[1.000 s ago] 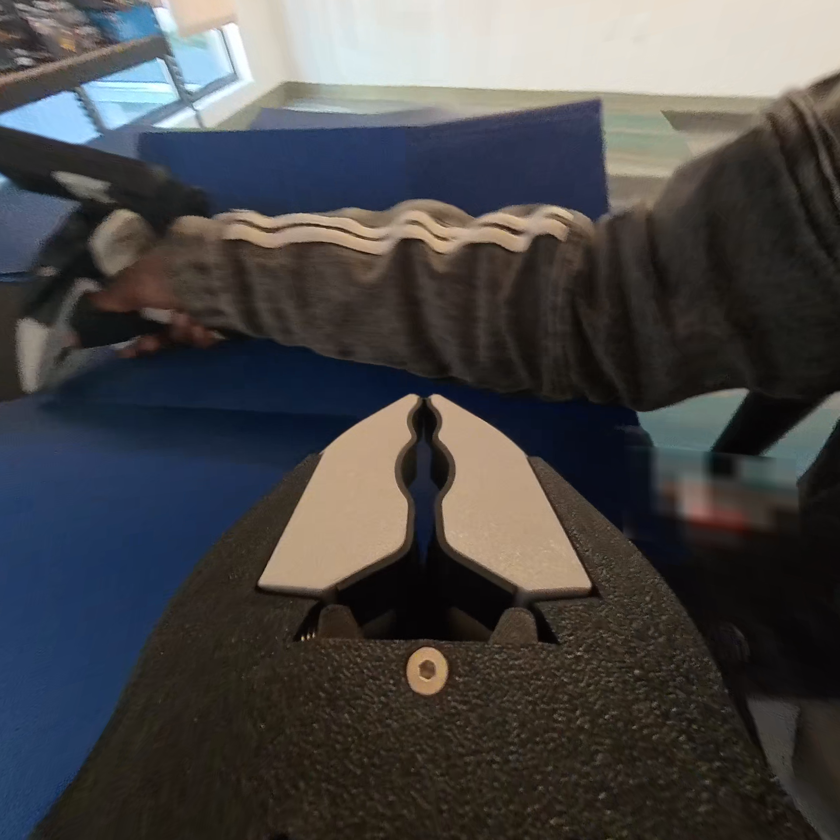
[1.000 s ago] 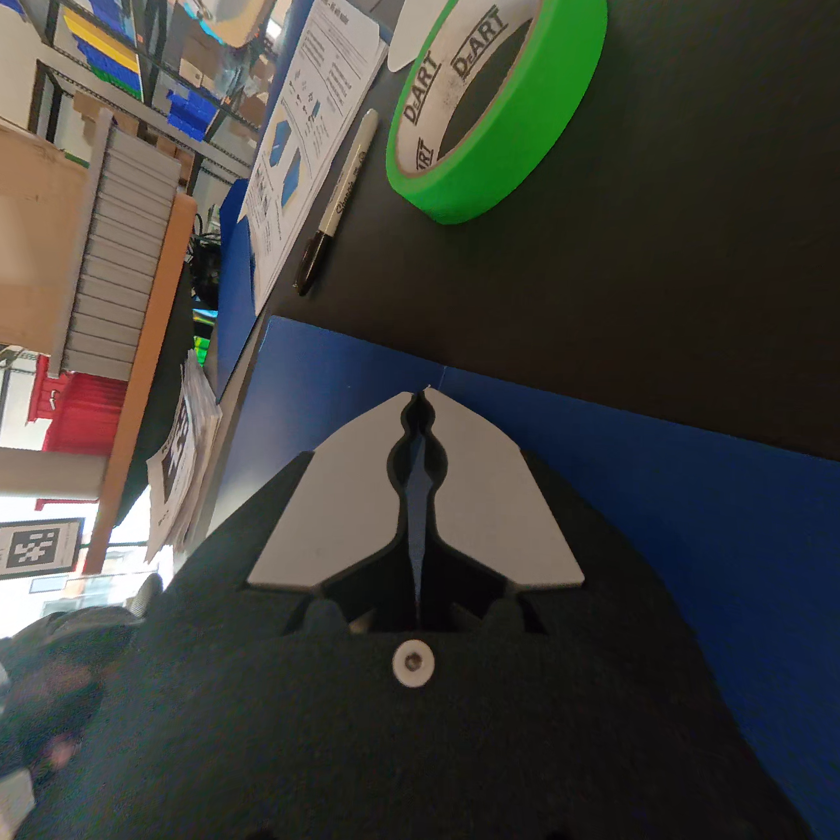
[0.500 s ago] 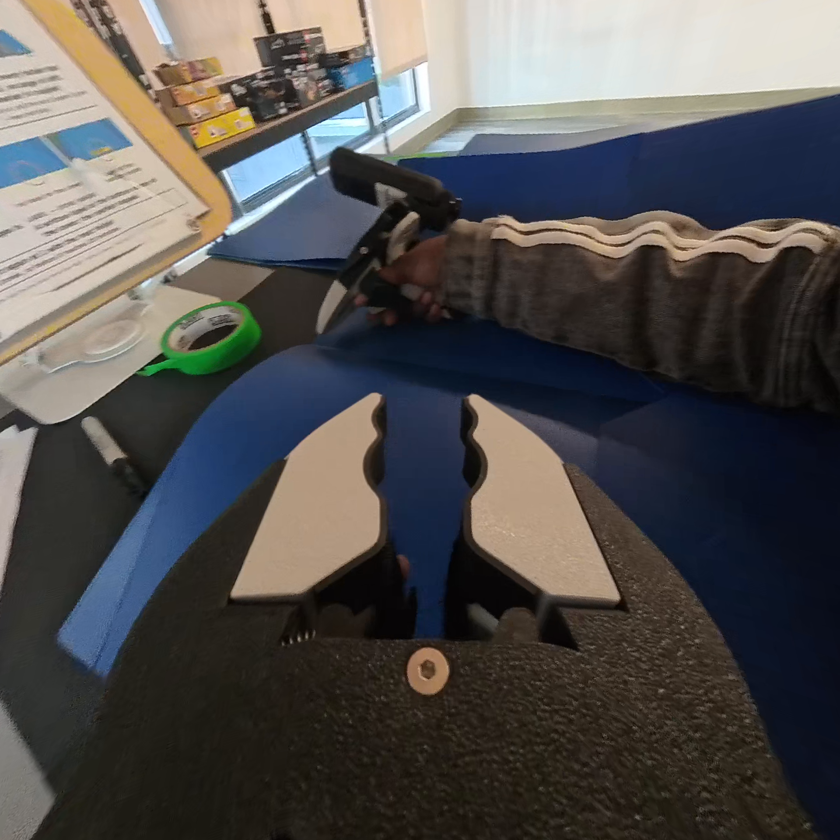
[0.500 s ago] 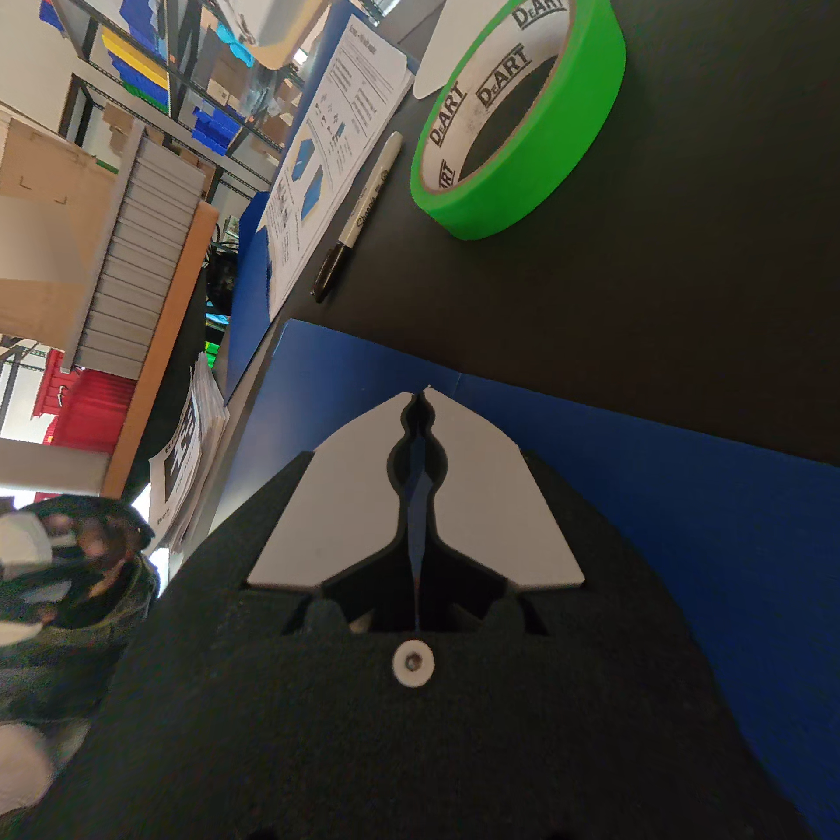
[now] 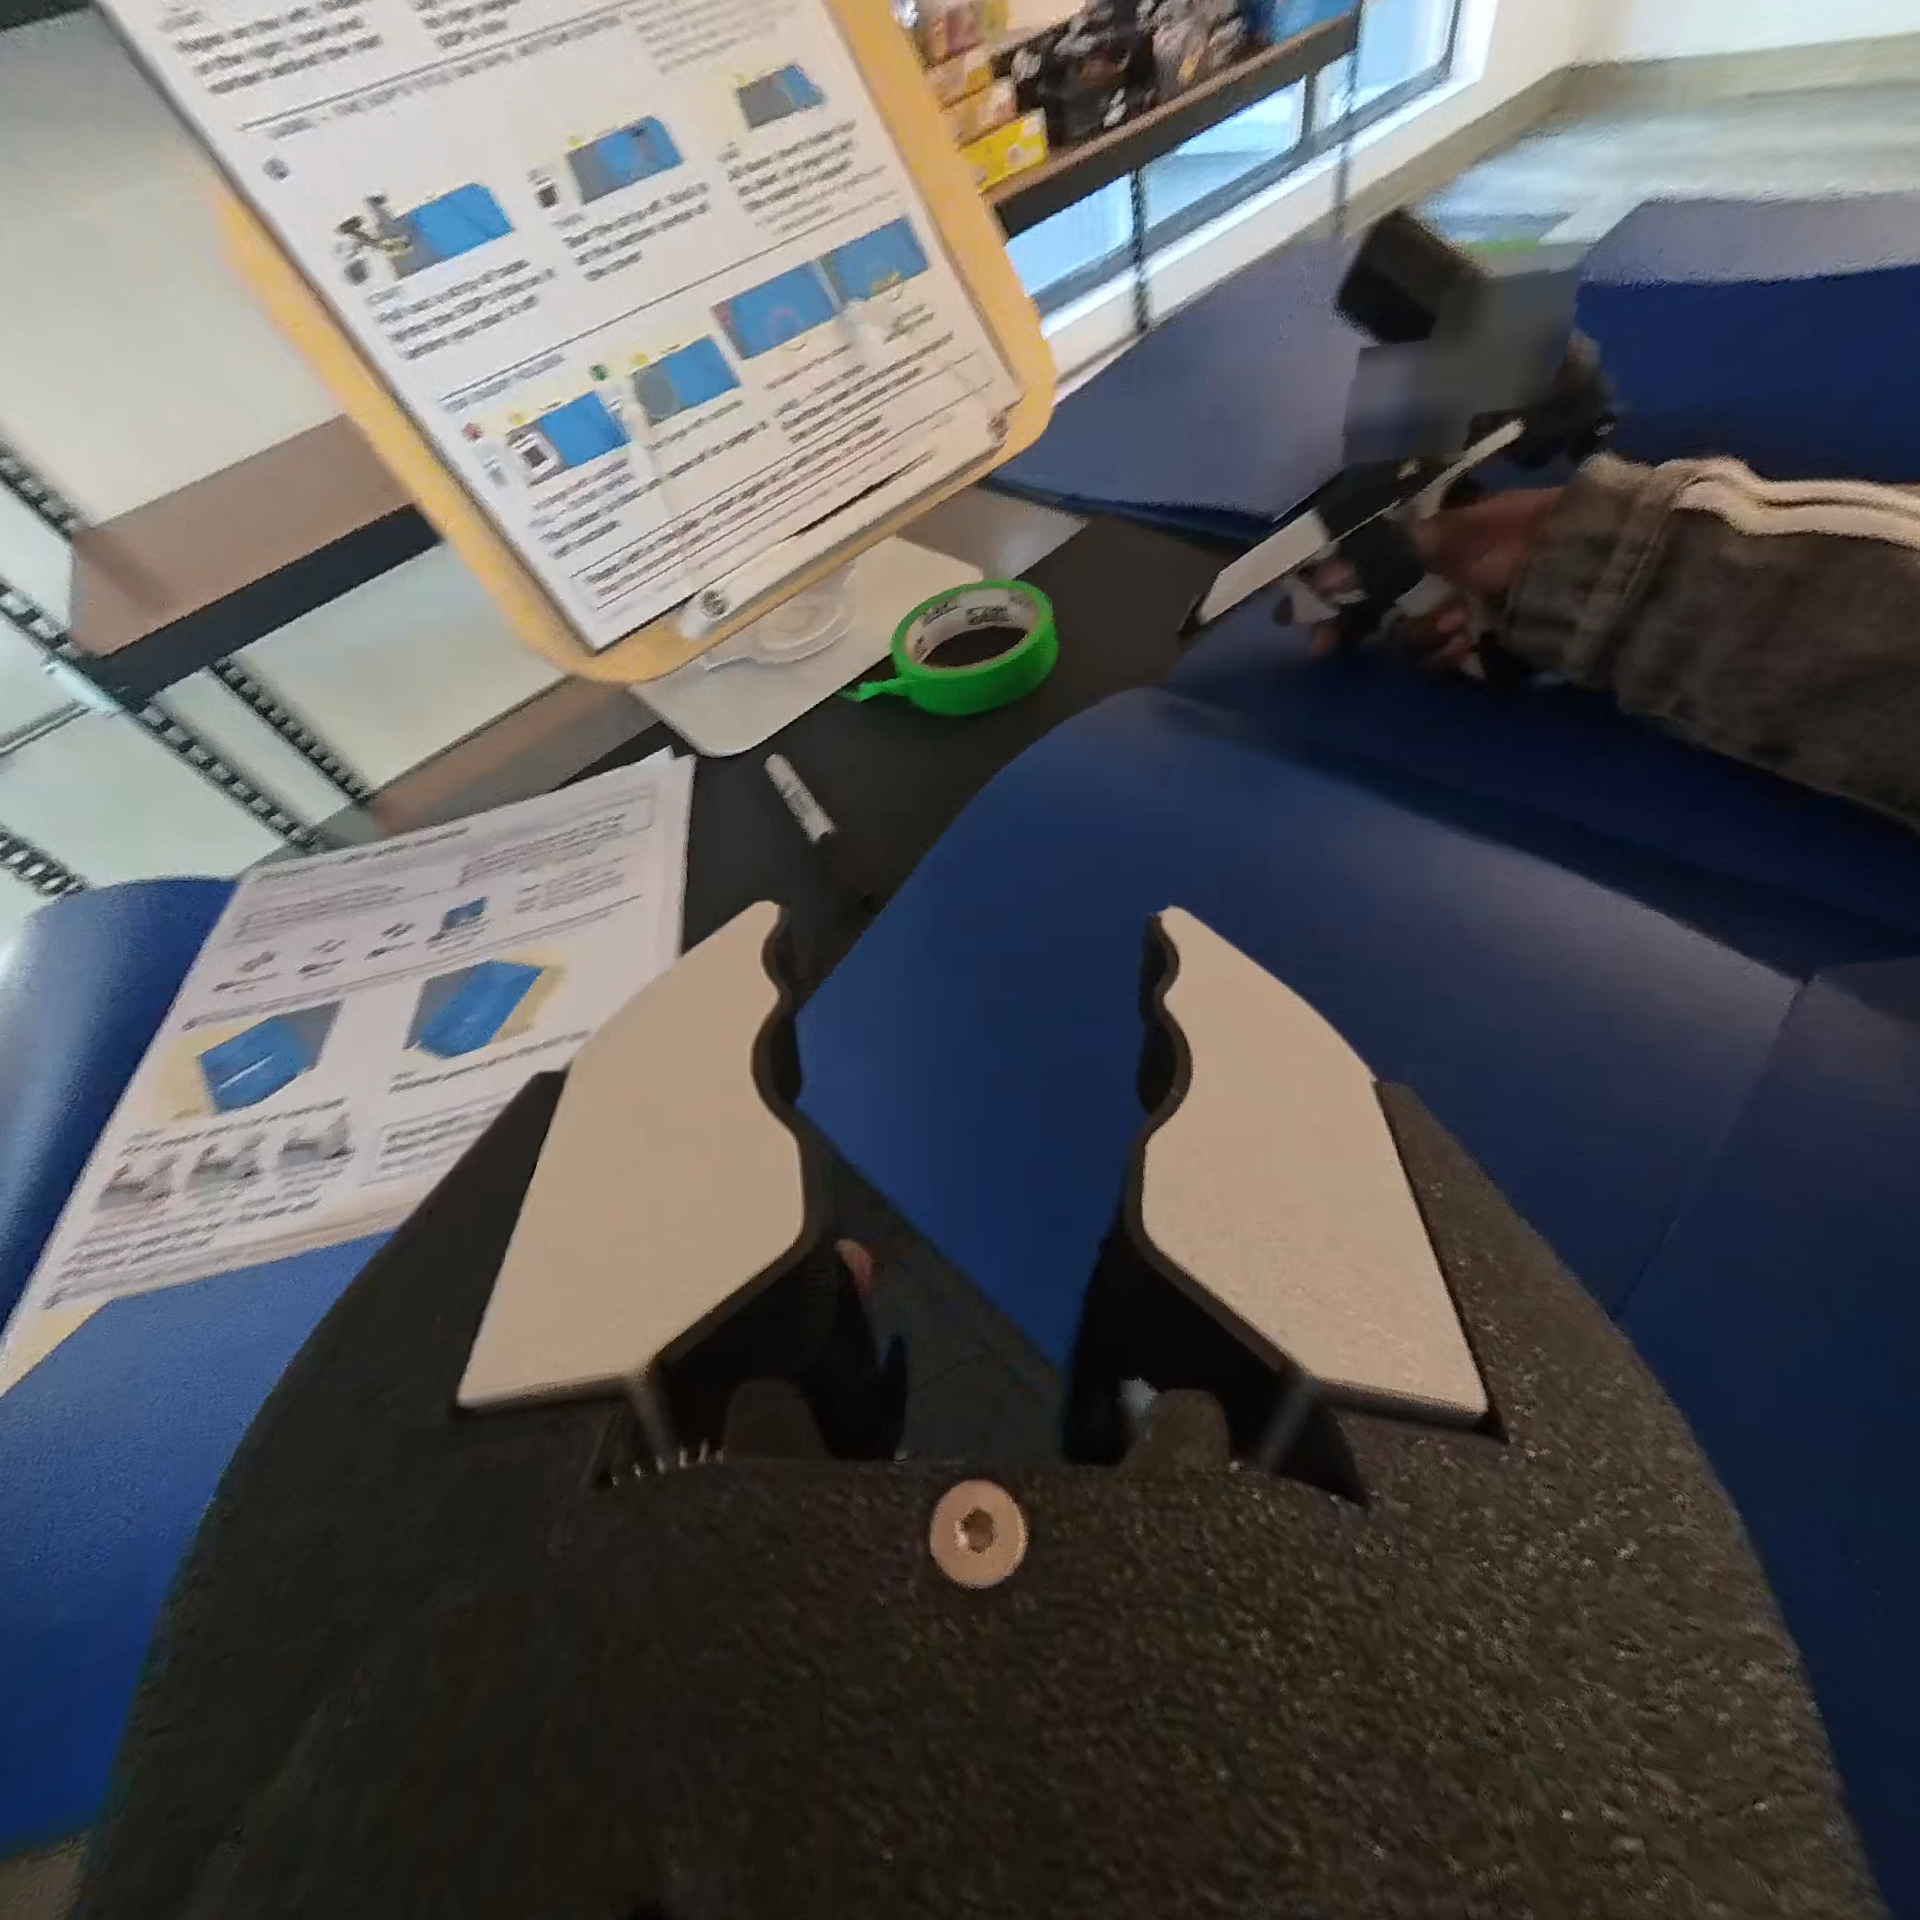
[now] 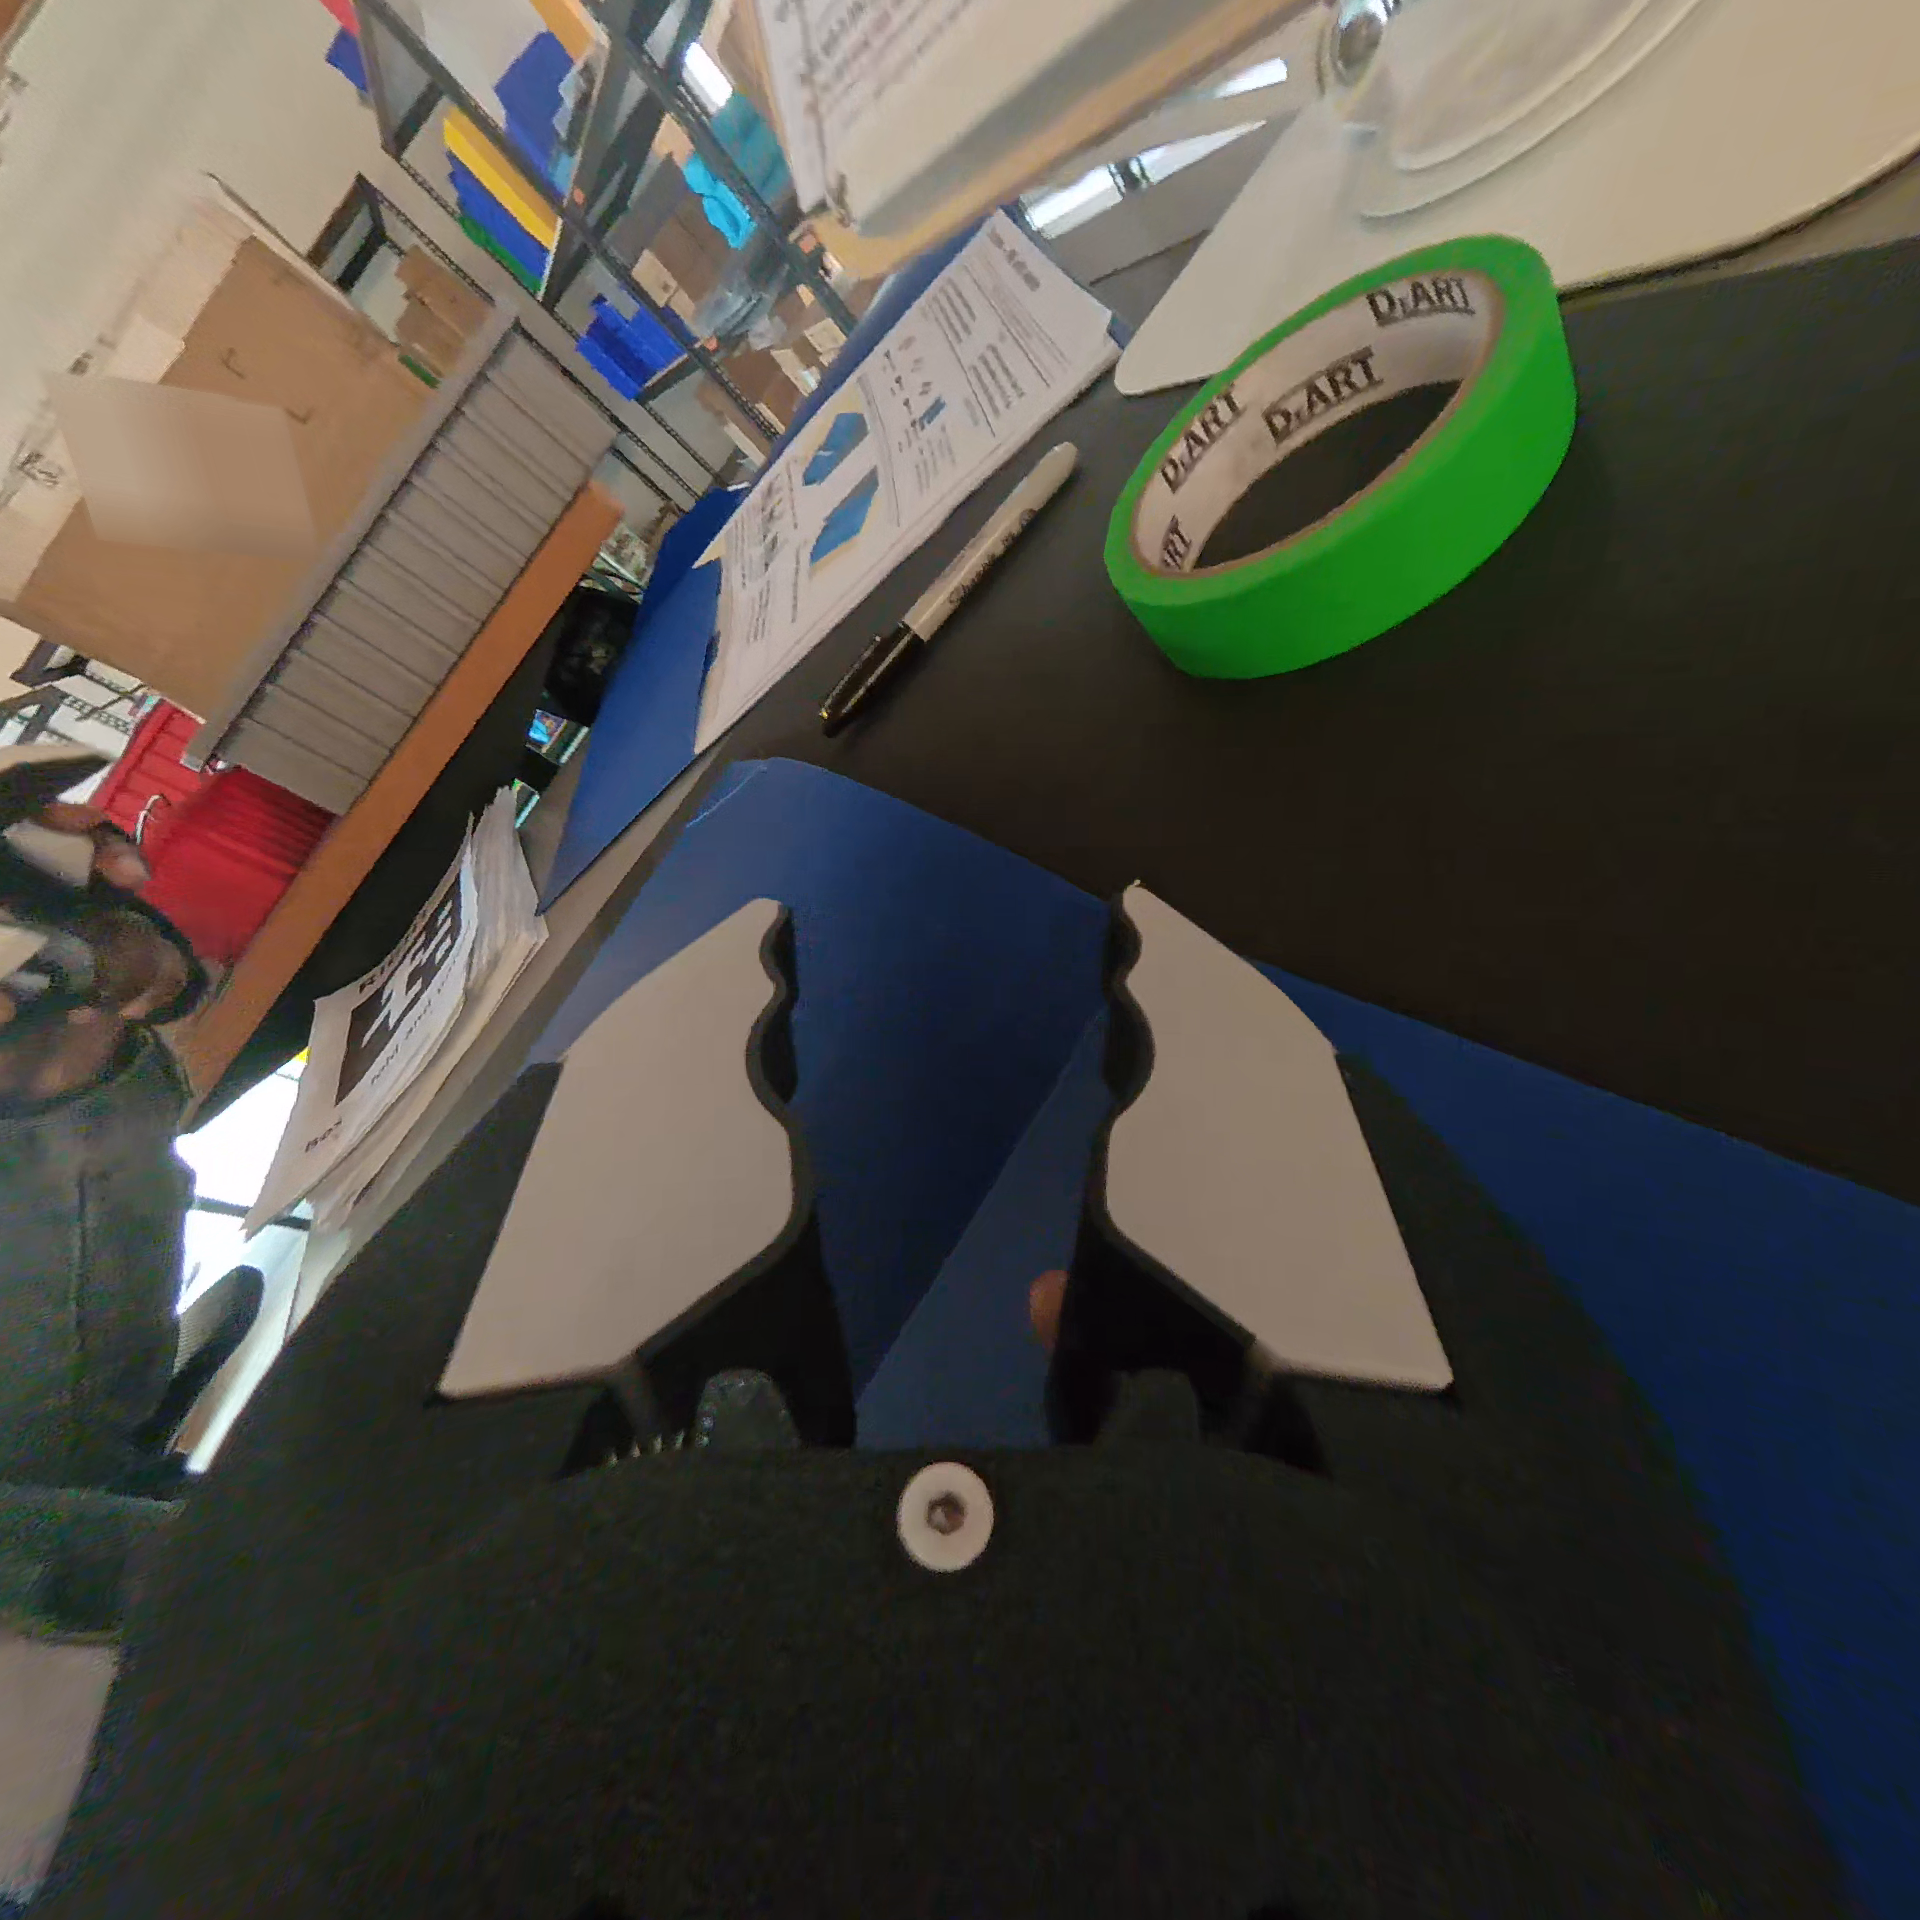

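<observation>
The blue sheet [image 5: 1299,1039] lies on the black table [image 6: 1558,831], with its curved corner rising a little off the surface. This sheet is the landmark for everything here. Your left tool [image 5: 966,925] hangs over the near part of the sheet with its two grey fingers [image 5: 665,1143] spread wide apart and nothing between them; you see only blue between them. Your right tool [image 6: 951,914] is low over the far edge of the same sheet [image 6: 935,997], and its fingers [image 6: 644,1143] are also apart. A fold of the sheet rises up between them, but whether a finger touches it you cannot tell. In the left wrist view the right tool [image 5: 1340,540] shows again at the far right side of the sheet, held by your hand [image 5: 1455,561] in a grey striped sleeve [image 5: 1714,623].

Just beyond the sheet's edge a black marker [image 6: 945,592] lies on the table. Farther from the sheet, beside the marker, is a roll of green tape [image 6: 1351,582], flat on the table. Left of the sheet lies a printed page [image 5: 416,997] with blue pictures. Behind the tape, still farther from the sheet, a white stand base [image 5: 790,675] carries a tilted yellow board with another printed page [image 5: 623,291].
</observation>
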`<control>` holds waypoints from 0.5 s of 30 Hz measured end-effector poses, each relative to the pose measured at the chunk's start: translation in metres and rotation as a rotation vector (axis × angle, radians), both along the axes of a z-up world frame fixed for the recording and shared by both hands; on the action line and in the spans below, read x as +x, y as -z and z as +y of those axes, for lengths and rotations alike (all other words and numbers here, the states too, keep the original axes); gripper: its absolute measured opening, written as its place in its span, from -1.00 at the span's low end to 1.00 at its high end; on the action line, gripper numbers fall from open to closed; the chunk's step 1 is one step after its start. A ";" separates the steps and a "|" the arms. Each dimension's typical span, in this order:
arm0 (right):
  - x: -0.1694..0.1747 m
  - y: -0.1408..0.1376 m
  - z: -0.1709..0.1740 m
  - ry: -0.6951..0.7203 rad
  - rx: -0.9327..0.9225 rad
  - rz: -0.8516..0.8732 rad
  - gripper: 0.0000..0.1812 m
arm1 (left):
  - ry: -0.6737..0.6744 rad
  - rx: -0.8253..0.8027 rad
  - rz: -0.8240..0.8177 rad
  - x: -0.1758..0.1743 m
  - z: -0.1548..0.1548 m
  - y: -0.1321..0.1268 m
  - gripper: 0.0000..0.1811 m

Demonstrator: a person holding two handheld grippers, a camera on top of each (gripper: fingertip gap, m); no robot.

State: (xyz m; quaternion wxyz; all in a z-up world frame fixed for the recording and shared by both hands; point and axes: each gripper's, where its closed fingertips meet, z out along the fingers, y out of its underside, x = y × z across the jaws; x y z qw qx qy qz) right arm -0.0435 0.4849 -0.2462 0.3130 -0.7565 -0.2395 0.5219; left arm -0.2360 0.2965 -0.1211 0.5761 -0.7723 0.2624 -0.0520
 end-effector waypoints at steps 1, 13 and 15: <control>0.000 -0.002 0.000 0.002 0.020 0.002 -0.31 | -0.023 -0.012 0.013 -0.009 -0.002 -0.004 -0.27; -0.015 -0.041 -0.008 -0.013 0.515 -0.001 0.12 | -0.093 -0.093 0.034 -0.080 -0.050 -0.020 -0.24; -0.020 -0.056 -0.014 -0.015 0.656 0.007 0.14 | -0.156 -0.066 0.202 -0.108 -0.055 -0.012 -0.32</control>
